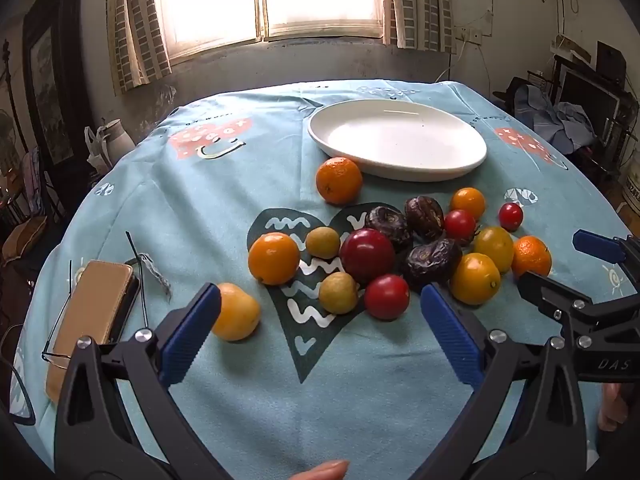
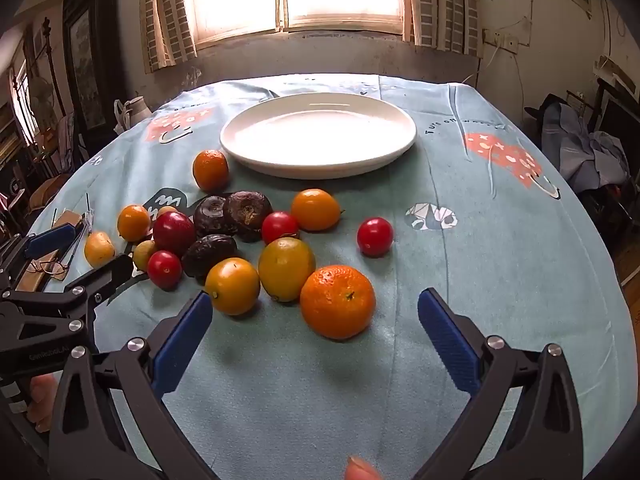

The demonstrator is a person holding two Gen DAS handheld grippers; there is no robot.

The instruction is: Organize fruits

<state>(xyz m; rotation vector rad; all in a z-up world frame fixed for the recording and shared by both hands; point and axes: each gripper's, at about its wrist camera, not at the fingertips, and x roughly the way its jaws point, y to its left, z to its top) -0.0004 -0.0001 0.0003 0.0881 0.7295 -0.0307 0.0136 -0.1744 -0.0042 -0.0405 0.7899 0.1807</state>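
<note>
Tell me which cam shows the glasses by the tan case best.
Left wrist. The glasses lie near the lens beside the tan case, wire frame and arms traceable. In the right wrist view they are small at the far left edge, partly behind the left claw.

White plate (image 2: pixel 318 136), pale blue tablecloth (image 2: pixel 460 280) with dark heart print, orange mandarin (image 2: pixel 338 302), red tomato (image 2: pixel 375 237)

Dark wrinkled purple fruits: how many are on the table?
3. Two dark wrinkled purple fruits sit side by side at the cluster's back; the third lies nearer, beside the large red fruit. None appears hidden.
</note>
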